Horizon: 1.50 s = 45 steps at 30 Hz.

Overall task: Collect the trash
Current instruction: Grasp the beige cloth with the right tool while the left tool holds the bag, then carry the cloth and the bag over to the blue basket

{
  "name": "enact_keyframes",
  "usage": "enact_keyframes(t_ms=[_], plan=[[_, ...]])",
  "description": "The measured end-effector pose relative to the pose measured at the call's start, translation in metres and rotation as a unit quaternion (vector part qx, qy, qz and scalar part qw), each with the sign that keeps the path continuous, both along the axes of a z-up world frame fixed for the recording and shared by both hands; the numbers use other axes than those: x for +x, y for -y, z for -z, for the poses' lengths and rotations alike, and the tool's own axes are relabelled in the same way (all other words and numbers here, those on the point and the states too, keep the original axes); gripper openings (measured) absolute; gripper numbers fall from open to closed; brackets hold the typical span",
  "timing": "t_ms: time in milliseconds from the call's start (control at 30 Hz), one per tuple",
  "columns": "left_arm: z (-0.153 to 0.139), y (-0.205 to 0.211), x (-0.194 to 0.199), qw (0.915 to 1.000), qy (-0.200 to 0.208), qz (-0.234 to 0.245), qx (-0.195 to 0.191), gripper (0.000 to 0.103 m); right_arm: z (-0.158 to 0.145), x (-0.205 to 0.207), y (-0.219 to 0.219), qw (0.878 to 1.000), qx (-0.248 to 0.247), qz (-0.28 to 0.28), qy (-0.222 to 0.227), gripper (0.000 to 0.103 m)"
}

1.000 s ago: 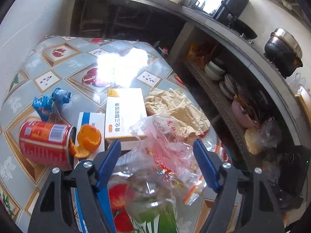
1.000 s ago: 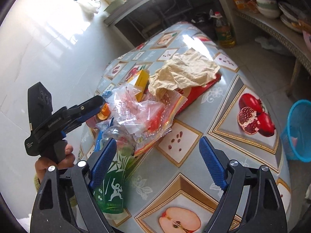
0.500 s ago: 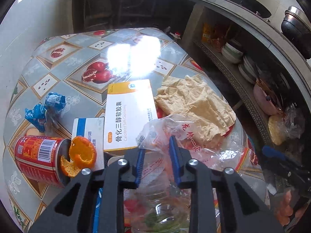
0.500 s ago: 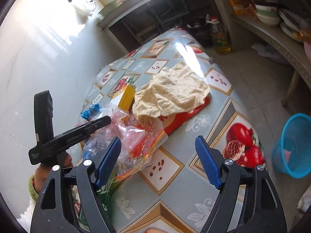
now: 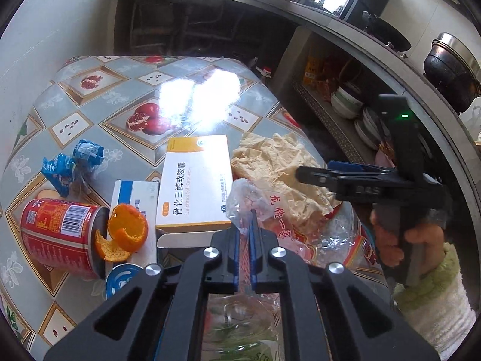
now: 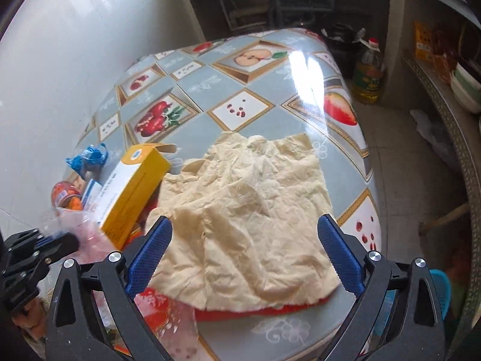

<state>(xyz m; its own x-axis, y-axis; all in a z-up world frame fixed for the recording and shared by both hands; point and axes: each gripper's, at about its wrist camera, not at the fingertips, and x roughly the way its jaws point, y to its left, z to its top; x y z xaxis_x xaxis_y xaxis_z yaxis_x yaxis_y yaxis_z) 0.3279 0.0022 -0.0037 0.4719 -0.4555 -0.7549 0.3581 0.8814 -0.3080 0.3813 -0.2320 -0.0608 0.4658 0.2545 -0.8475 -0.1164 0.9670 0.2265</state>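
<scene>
A cluttered table with a fruit-patterned cover holds scattered trash. The left gripper has just closed its blue fingers together on a fold of a clear plastic bag printed with red characters, so a thin pinch of film sits clamped between the pads at the near edge of the table. The right gripper has just been opening and now stands with its fingers wide apart, nothing between them, poised directly over a crumpled beige paper sheet. That sheet lies spread flat just beyond and below the right fingertips, its longer side running away from the gripper toward the far side of the table, and it partly covers a red wrapper. The right hand is plainly the nearer one to the paper. To the paper's left stands a yellow and white medicine box. Farther left, the left wrist view shows an orange peel, a red can on its side and a blue wrapper.
</scene>
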Motion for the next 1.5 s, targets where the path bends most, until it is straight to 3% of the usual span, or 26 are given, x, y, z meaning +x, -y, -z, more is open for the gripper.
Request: enact_keyframes(t_ms=[100,233,400,533,667,733,767,867,1133,1500], plan=[[-0.005,-0.002,-0.004,1.0,0.006,0.0,-0.007,0.004,0.017,0.014,-0.004,0.999,-0.039,0.015,-0.022,0.093],[-0.012,-0.005,-0.009,0.9995,0.017,0.002,-0.027,0.004,0.02,0.018,-0.008,0.997,-0.068,0.026,-0.017,0.088],[-0.021,-0.011,-0.014,0.9983,0.029,-0.001,-0.051,0.004,0.022,0.017,-0.007,0.994,-0.099,0.043,-0.018,0.068],[-0.028,-0.017,-0.019,0.9972,0.044,0.0,-0.061,0.004,0.021,0.017,-0.005,0.992,-0.114,0.052,-0.016,0.057],[-0.035,-0.023,-0.023,0.9958,0.056,-0.004,-0.073,0.004,0.018,0.016,0.003,0.99,-0.116,0.074,-0.018,0.029],[-0.038,-0.026,-0.025,0.9948,0.06,-0.005,-0.082,0.004,0.014,0.015,0.012,0.992,-0.096,0.084,-0.019,0.02],[-0.039,-0.028,-0.025,0.9942,0.063,-0.005,-0.087,0.004,0.012,0.013,0.018,0.992,-0.087,0.093,-0.021,0.006],[-0.044,-0.03,-0.028,0.993,0.073,-0.006,-0.092,0.004,0.005,0.006,0.033,0.993,-0.051,0.109,-0.017,0.004],[-0.056,-0.028,-0.036,0.9908,0.091,-0.002,-0.1,0.004,-0.03,-0.027,0.053,0.991,-0.022,0.129,0.034,0.003],[-0.082,-0.018,-0.064,0.9869,0.116,0.021,-0.111,0.004,-0.102,-0.128,0.039,0.985,-0.009,0.1,0.139,0.002]])
